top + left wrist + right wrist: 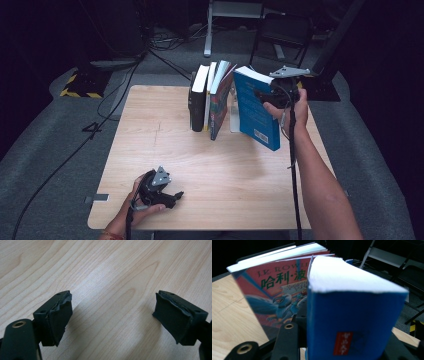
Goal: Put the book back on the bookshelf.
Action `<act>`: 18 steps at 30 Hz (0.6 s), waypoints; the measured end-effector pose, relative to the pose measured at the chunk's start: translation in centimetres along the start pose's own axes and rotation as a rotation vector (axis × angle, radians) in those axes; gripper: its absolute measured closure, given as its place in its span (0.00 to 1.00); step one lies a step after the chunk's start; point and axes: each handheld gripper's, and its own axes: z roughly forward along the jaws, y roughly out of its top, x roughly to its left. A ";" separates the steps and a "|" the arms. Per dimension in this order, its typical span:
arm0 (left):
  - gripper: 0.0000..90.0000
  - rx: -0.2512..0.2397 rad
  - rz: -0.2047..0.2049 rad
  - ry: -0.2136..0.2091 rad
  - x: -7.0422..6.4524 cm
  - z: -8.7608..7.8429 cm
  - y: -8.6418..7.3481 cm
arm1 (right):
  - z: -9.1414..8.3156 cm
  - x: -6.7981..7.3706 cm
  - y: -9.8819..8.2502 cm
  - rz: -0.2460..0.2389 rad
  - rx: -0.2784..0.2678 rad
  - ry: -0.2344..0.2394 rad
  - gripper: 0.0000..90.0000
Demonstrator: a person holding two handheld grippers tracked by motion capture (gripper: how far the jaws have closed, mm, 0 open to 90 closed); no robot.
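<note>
A thick blue book (pixel 256 114) hangs tilted above the back right of the wooden table (pixel 150 135), with my right gripper (pixel 264 95) shut on its spine side near the top. In the right gripper view the blue book (pixel 352 320) sits between the black jaws, its white page edge on top. Just behind it leans a colourful paperback (pixel 274 295). This paperback (pixel 220 102) stands in a short row with a white book (pixel 209 95) and a black book (pixel 197 102). My left gripper (pixel 172 196) rests at the table's front left, open (pixel 112 317), with bare wood between its pads.
A pale upright bookend (pixel 234 117) stands between the row and the blue book. Beyond the table are a folding chair (pixel 282 35), a yellow-and-black striped base (pixel 79 86) and cables on the grey floor.
</note>
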 end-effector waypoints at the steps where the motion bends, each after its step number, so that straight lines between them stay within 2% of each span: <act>1: 0.17 0.000 0.000 0.000 0.0 0.0 0.0 | 0.0 0.0 0.0 0.000 0.000 0.000 0.68; 6: 0.17 0.000 -0.002 0.000 0.0 0.0 0.0 | 1.2 -0.6 0.6 0.018 -0.006 -0.034 0.68; 12: 0.17 -0.001 -0.002 0.000 0.0 0.0 0.0 | 2.5 -1.0 0.9 0.053 -0.028 -0.044 0.68; 18: 0.17 0.000 -0.002 0.000 0.0 0.0 0.0 | 3.5 -0.9 0.7 0.060 -0.040 -0.047 0.68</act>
